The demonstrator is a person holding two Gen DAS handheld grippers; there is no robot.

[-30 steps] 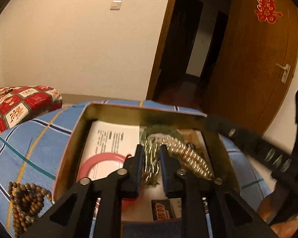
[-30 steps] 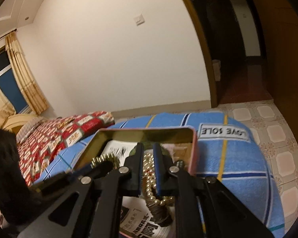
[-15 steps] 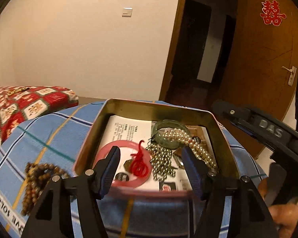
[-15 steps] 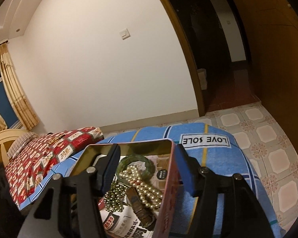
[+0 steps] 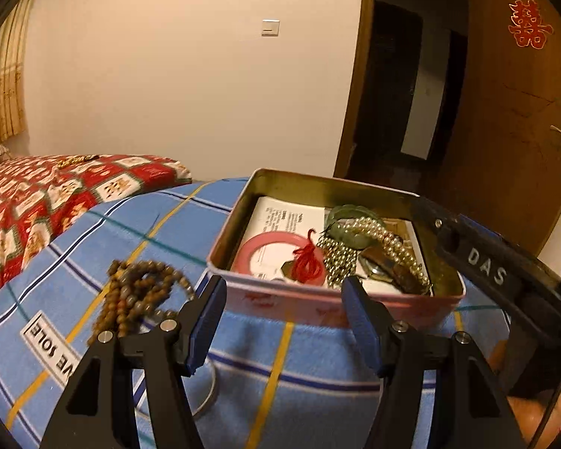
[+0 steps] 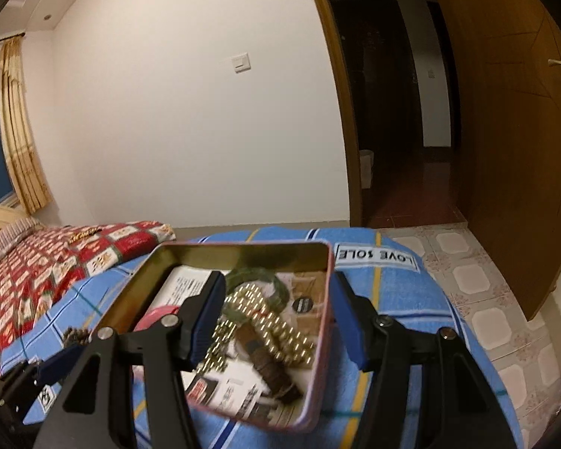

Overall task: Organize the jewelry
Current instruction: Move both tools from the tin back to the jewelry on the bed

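1. Left-wrist view, lower left of the frame: a brown bead strand (image 5: 142, 292) lies heaped on the blue plaid cloth (image 5: 280, 366), outside the tin (image 5: 340, 307) and just beside its left corner.
2. Bottom centre: the left gripper (image 5: 284, 321) is spread wide and holds nothing, its tips near the tin's front wall.
3. Centre right: the tin holds a pink bangle (image 5: 276, 250) with a red tassel (image 5: 309, 258), a green bangle (image 5: 346, 217), a pearl strand (image 5: 392, 243) and a small-bead chain (image 5: 340, 262).
4. Right edge: the other tool's finger reaches over the tin's right rim.
5. Right-wrist view, bottom centre: the right gripper (image 6: 276, 314) is also spread and empty above the tin's contents.
6. Judged step: between picks. The brown strand looks like the last loose piece; next calls for the left gripper to swing left, lower over the heap and close on several beads.
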